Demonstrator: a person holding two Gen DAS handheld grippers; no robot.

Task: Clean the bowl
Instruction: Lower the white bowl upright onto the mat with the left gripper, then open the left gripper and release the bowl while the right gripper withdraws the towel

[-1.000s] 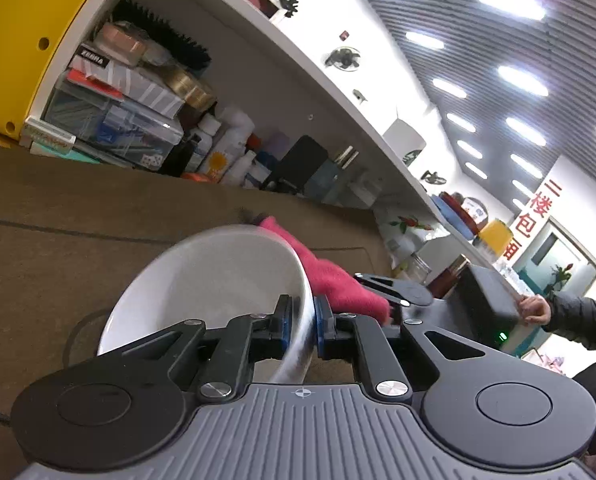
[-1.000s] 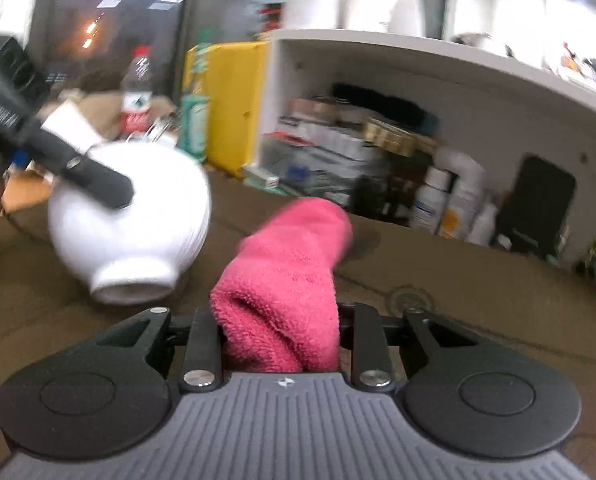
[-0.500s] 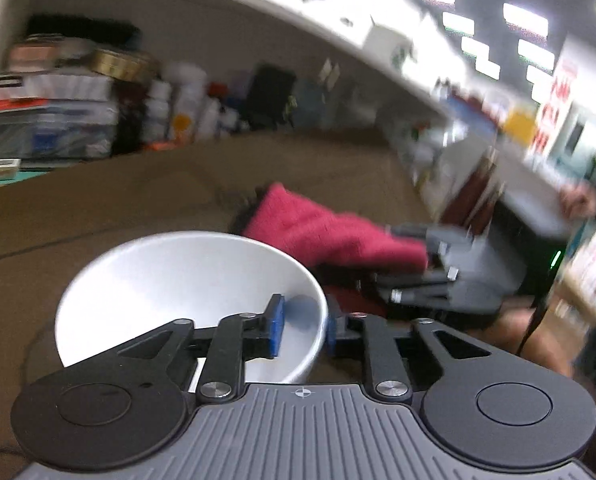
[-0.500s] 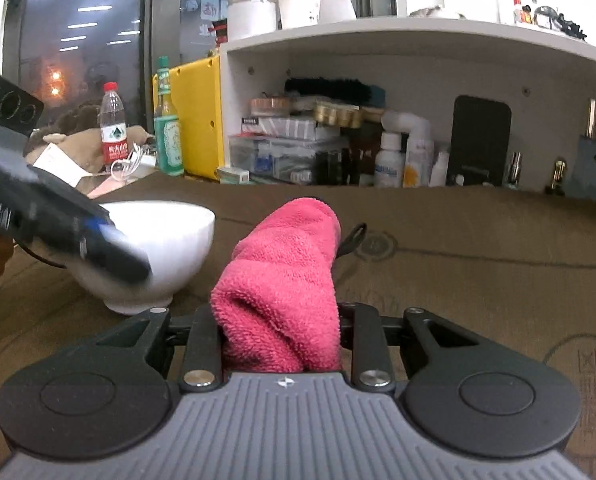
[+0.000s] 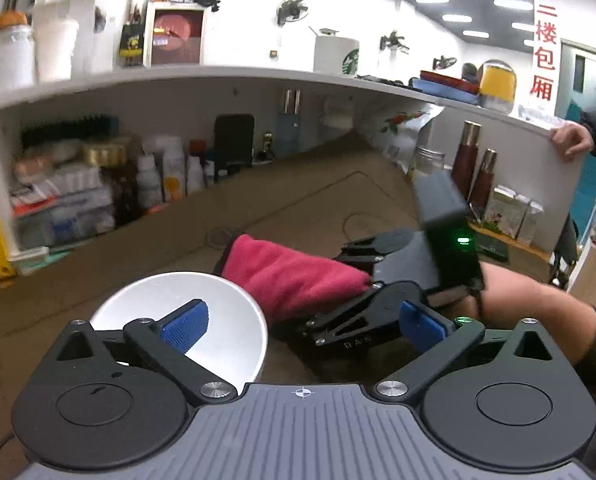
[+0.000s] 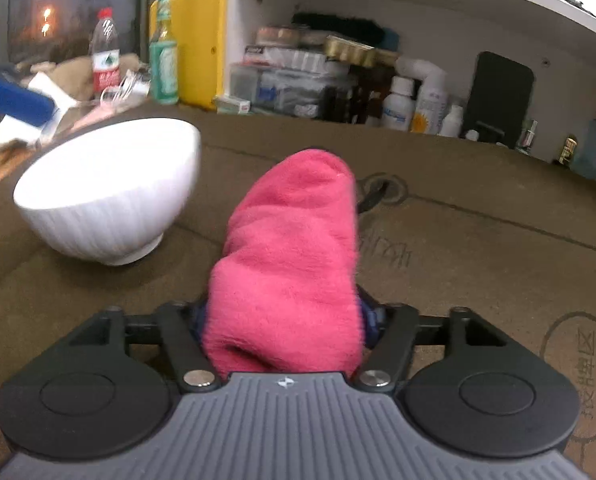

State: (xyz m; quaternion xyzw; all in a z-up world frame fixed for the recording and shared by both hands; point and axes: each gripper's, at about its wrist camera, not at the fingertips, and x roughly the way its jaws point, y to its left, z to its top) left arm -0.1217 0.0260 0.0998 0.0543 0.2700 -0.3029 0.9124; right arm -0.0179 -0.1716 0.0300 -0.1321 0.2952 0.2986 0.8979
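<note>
**Bowl set down, cloth being let go**

Step in hand, as judged: release and withdrawal after wiping. It is best done by lifting each tool straight back, so that the rim is not clipped and the cloth is not dragged across the desk (image 6: 477,240).

Left tool (image 5: 301,328): jaws have just been opening and now stand fully spread, nothing between them. One blue pad (image 5: 184,326) is seen over the bowl's mouth without pressing on the rim. The bowl is released.

Right tool (image 6: 286,320): jaws have just been opening; the pink cloth (image 6: 294,264) lies between them, bulging past both sides. Whether the pads press on it cannot be told, as they are hidden by the pile.

White bowl (image 6: 110,188): upright on its foot on the brown desk, at ten o'clock from the right tool, just beside the cloth, apart from it.

Farther off, at twelve o'clock: shelf (image 6: 377,60) crowded with bottles and boxes.
</note>
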